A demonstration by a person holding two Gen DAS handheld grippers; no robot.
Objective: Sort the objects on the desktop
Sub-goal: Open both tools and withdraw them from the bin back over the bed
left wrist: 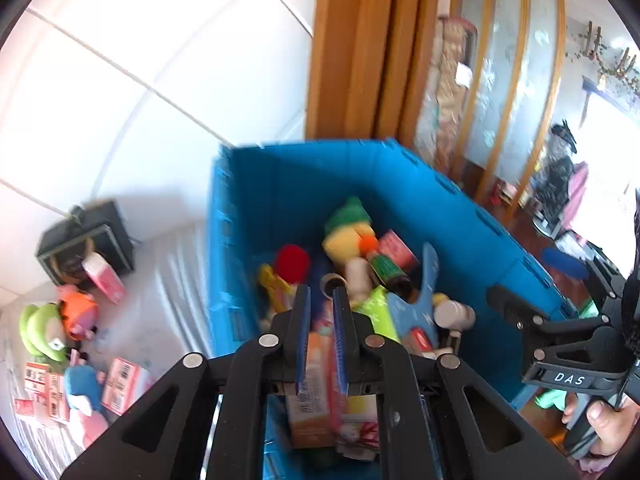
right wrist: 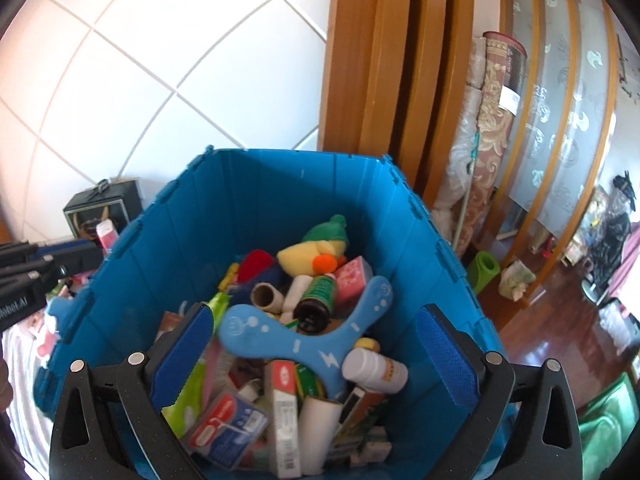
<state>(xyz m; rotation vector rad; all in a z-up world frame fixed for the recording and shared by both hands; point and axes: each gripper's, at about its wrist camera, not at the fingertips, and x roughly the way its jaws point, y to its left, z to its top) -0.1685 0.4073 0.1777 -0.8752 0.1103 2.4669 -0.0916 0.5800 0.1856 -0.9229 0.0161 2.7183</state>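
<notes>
Left gripper (left wrist: 321, 308) clamped on orange carton (left wrist: 311, 392) over blue plastic crate (right wrist: 280, 184); right gripper (right wrist: 316, 344) wide open, empty; next: release.

White tiled wall (right wrist: 160, 60) stands behind; wooden door frame (right wrist: 384, 80) beside it, frosted patterned glass panels (right wrist: 568, 120), a rolled carpet (right wrist: 496, 120), glossy reddish wood floor (right wrist: 560, 320).

The left wrist view is motion-blurred throughout. The left tool (left wrist: 321, 300) covers part of an orange box (left wrist: 310, 408); its print cannot be read. The blue crate (right wrist: 280, 192) is cut off at the bottom edge, its lower contents hidden.
</notes>
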